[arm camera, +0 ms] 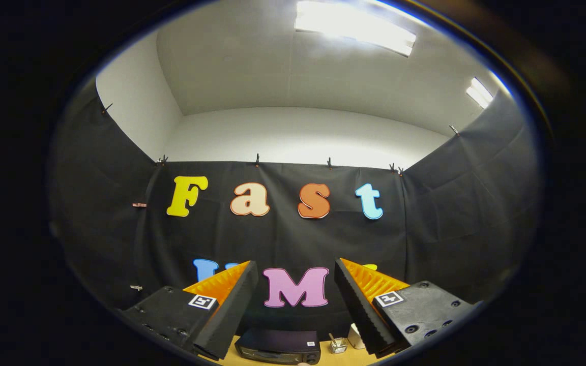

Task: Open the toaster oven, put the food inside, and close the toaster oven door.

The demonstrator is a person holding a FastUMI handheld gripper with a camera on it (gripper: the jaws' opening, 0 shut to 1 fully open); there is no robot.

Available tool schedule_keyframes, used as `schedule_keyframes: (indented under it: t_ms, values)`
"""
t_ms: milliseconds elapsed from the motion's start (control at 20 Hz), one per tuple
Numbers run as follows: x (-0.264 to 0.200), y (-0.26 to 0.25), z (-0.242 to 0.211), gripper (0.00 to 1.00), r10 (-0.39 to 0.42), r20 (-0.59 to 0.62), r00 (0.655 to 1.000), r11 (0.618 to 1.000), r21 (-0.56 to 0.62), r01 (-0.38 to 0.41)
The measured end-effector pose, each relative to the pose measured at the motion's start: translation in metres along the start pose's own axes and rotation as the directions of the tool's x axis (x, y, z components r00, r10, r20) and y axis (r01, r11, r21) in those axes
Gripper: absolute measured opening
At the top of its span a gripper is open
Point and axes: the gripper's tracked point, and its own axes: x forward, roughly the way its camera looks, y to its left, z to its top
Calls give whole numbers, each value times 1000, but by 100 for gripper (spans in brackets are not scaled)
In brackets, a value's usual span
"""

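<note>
Gripper [295, 295] held high with fingers spread apart and nothing between them, toaster oven [279, 346] on the table [232, 359] far below and between the fingers, small glass jar [338, 345] just right of the oven, pale container [356, 336] right of the jar, booth wall behind them

Looking like a lab recording booth: black cloth [283, 223] hanging clipped as walls under a plain white ceiling [272, 76], fluorescent panel [354, 25] glowing overhead, toaster oven [279, 346] sitting staged on a wooden table [333, 360].
</note>
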Motion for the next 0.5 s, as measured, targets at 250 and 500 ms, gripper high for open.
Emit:
schedule_keyframes:
  t_ms: [250,500]
  values:
    - [1,1,-3,97,2,-10,1000,1000,-4,-3]
    - [10,4,-21,97,17,-31,999,1000,16,-16]
